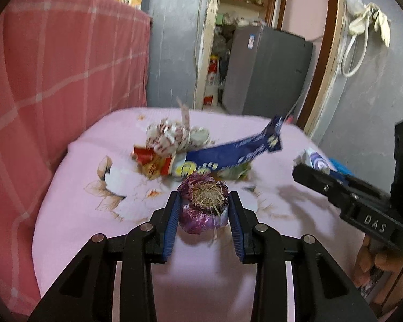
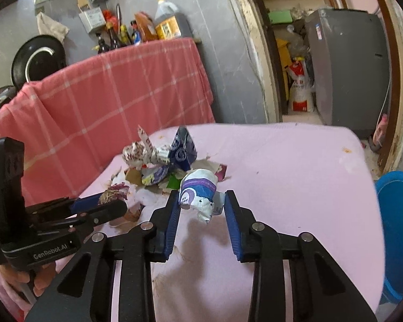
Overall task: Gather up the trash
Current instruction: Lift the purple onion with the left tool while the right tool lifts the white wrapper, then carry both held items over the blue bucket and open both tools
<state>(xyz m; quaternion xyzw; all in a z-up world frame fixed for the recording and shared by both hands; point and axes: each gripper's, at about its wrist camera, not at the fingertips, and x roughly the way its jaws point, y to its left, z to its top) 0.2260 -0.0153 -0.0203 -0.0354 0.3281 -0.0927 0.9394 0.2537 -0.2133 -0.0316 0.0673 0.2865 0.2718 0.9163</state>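
My left gripper (image 1: 204, 201) is pinching a purple onion scrap (image 1: 203, 204) above the pink cloth (image 1: 94, 241). My right gripper (image 2: 202, 201) is clamping a crumpled white-purple wrapper (image 2: 198, 190), near the trash pile (image 2: 158, 161).

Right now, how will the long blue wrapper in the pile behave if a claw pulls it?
The blue wrapper looks thin and creased, so it will probably flop and bend. It seems light. It overlaps the crumpled paper, so pulling it may drag neighbouring scraps along.

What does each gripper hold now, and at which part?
The left gripper clamps the purple onion scrap with dry roots by its two sides. The right gripper pinches the crumpled white and purple paper wrapper across its middle.
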